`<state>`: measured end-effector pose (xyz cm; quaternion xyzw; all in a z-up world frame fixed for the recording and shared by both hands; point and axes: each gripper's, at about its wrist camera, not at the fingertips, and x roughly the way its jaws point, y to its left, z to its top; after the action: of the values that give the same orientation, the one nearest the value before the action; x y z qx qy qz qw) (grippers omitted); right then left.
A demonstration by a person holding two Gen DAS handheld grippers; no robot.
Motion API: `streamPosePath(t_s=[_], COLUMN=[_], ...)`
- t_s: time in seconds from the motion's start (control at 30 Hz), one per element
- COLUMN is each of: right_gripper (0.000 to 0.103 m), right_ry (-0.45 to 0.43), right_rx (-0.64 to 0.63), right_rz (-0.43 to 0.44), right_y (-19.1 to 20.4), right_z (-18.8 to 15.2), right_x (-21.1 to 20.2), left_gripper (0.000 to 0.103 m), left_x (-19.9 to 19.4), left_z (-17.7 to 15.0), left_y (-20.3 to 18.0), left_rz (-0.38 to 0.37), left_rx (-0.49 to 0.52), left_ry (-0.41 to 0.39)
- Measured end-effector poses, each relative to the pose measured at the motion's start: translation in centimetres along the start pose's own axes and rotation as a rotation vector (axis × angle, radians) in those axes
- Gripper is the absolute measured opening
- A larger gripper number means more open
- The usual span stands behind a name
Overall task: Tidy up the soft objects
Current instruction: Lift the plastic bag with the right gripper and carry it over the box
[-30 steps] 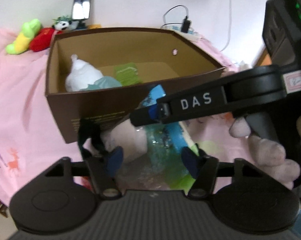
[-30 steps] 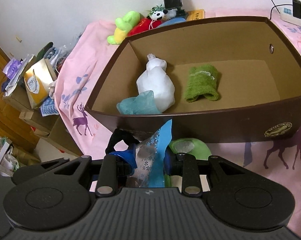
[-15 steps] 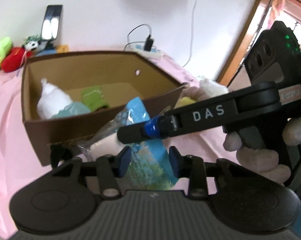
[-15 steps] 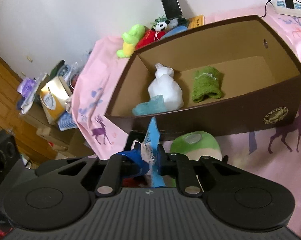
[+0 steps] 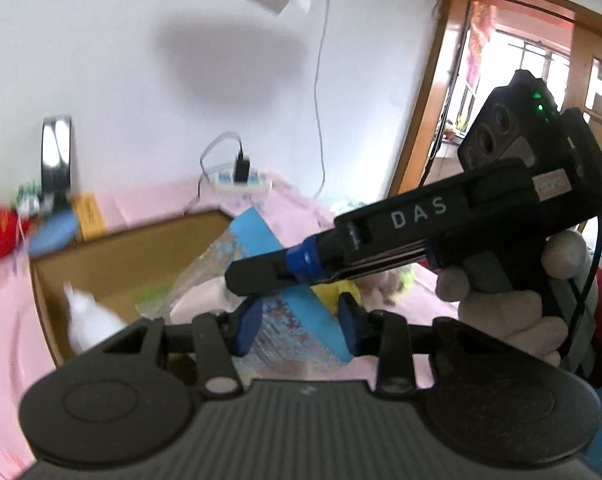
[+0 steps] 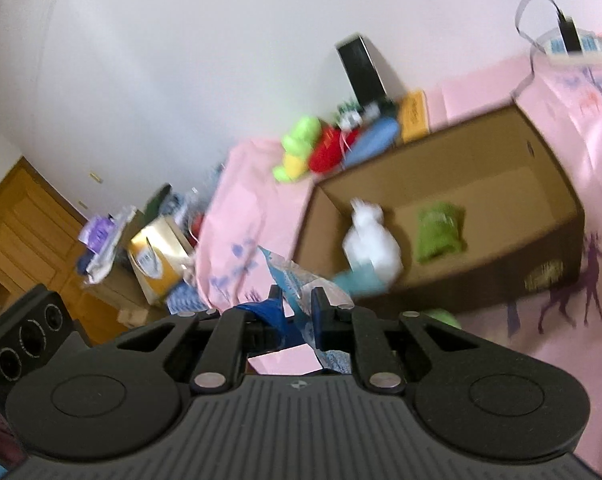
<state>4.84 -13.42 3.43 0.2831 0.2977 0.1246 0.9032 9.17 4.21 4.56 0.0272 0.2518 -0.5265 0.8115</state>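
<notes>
A clear plastic bag with a blue patterned edge (image 5: pixel 297 312), holding a pale soft item, hangs in the air in front of the brown cardboard box (image 5: pixel 121 248). My left gripper (image 5: pixel 297 326) is shut on the bag, its blue pads (image 5: pixel 248 326) pressing both sides. My right gripper (image 5: pixel 237 280), held by a gloved hand (image 5: pixel 501 304), crosses in from the right. In the right wrist view that right gripper (image 6: pixel 297 312) is shut on the bag's upper edge (image 6: pixel 289 276). The box (image 6: pixel 481 292) holds a white plush (image 6: pixel 371 240), a green cloth (image 6: pixel 439 232) and a teal item (image 6: pixel 357 280).
A pink deer-print cloth (image 6: pixel 561 92) covers the surface. Green and red plush toys (image 6: pixel 309 152) and a phone (image 6: pixel 361 68) sit against the back wall, beside a power strip (image 5: pixel 237 178). A green round plush (image 6: pixel 441 316) lies before the box. Clutter (image 6: pixel 153 252) lies beyond the cloth's left edge.
Both grippers have risen together, lifting the bag off the cloth. The left jaws narrowed onto the bag and the right jaws closed on its edge. The box now sits lower in both views.
</notes>
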Motion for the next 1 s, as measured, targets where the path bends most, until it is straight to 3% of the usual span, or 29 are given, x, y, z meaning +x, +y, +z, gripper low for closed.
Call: streamPosePath(t_s=[0.2,0.37,0.83,1.0], right_gripper=[0.000,0.000,0.000,0.000], right_ry=[-0.070,-0.085,0.029,0.074], right_rx=[-0.097,-0.088,0.034,0.080], right_rz=[-0.022,-0.056,-0.148,-0.183], right_y=[0.6,-1.1,-6.3,-7.6], right_z=[3.4,6.0,7.7,7.3], right_x=[2.2,6.1,15.7,18.0], left_gripper=[0.035,0.035,0.034,0.034], left_x=[1.8,4.6,12.2,13.4], left_z=[3.1,4.6,2.8,1.9], left_y=[2.8,7.0,16.3,17.9], left_rz=[0.038,0.041,0.046,0.090], left_rx=[0.060,0.020,-0.112,-0.145], left_ry=[-0.032,-0.005,0.161,0.221])
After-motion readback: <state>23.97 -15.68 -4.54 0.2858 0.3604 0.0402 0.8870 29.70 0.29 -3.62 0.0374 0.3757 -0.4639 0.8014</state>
